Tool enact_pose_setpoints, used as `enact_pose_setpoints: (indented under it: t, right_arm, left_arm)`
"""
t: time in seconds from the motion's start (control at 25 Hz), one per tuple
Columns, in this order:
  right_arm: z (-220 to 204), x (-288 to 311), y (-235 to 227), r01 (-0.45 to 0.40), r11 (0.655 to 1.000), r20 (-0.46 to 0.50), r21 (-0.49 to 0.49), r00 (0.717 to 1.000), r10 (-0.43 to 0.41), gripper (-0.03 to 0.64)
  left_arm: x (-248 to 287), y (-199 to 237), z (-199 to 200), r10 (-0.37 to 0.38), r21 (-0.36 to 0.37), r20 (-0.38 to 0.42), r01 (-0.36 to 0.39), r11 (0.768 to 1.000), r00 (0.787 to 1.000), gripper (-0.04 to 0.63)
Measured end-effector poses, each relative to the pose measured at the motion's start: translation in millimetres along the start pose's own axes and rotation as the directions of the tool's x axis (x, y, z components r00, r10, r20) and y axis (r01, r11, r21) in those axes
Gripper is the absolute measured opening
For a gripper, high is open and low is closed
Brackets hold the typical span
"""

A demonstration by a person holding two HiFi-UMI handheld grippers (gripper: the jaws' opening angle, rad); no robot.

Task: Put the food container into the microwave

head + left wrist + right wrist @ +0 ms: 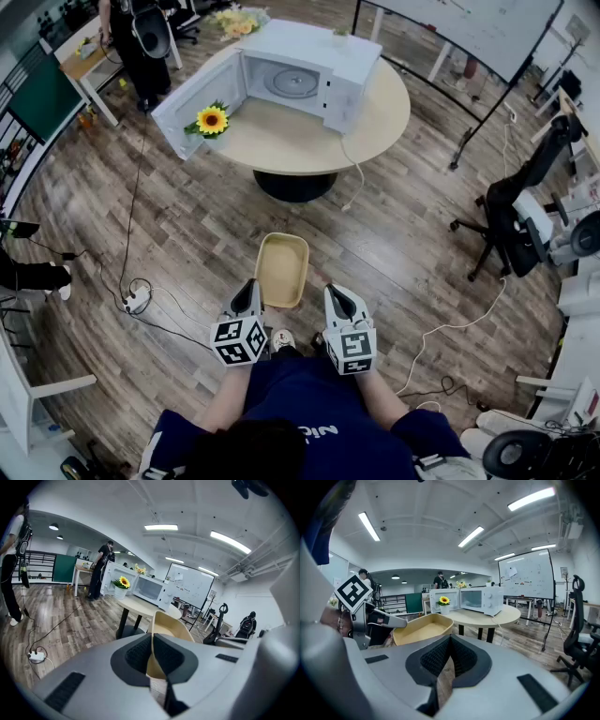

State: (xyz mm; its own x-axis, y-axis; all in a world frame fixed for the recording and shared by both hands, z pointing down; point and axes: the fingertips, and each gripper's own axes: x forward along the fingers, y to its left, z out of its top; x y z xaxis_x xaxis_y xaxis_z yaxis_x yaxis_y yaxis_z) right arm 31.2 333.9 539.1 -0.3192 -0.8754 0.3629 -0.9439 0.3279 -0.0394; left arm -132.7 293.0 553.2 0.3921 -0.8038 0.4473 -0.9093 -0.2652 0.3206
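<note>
A shallow beige food container (281, 270) hangs above the wood floor in front of me. My left gripper (247, 292) is shut on its near left rim; in the left gripper view the rim of the container (171, 630) runs between the pads of the left gripper (152, 638). My right gripper (336, 298) is shut on nothing, just right of the container (423, 630), and its jaws (450, 640) meet. The white microwave (305, 77) stands on the round table (309, 136) ahead, with its door (192, 105) swung wide open to the left and its turntable showing.
A potted sunflower (211, 120) stands on the table by the open door. The microwave's cable (354, 178) hangs off the table's edge. Cords and a power strip (137, 300) lie on the floor at left. Office chairs (511, 220) are at right. A person (141, 42) stands by a far desk.
</note>
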Motion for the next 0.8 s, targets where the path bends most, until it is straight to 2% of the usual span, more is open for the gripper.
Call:
enact_pose_setpoints:
  t: [0.28,0.52,0.56,0.6,0.64,0.68,0.8]
  right_arm:
    - [-9,-5,14,0.014,1.0,-0.003,-0.006,1.0,-0.014,0.008]
    - [4,-13,-10,0.103,0.994,0.078,0.049,0.991,-0.106,0.026]
    - [4,-13,-12,0.095,0.994,0.079,0.062,0.992,-0.099,0.11]
    - [3,-12,-13,0.082,0.994,0.077,0.079,0.993,-0.088,0.275]
    - [3,-12,-14,0.072,0.993,0.076,0.092,0.994,-0.08,0.322]
    - [3,-12,-15,0.068,0.993,0.076,0.098,0.994,-0.076,0.332]
    - [0,-12,-16,0.069,0.993,0.064,0.093,0.995,-0.076,0.429]
  left_arm:
    - [-11,4,-2,-0.023,0.021,0.007,0.023,1.0,1.0,0.018]
    - [-17,4,-5,-0.019,0.017,0.01,0.018,1.0,1.0,0.018]
    - [-17,4,-4,-0.019,0.017,0.015,0.019,1.0,1.0,0.018]
    - [-18,4,-2,-0.02,0.015,0.023,0.02,1.0,1.0,0.018]
    - [-18,4,0,-0.021,0.013,0.031,0.021,1.0,0.999,0.018]
    - [-19,4,3,-0.022,0.01,0.039,0.022,1.0,0.999,0.018]
    - [-21,6,10,-0.022,0.001,0.059,0.022,1.0,0.998,0.018]
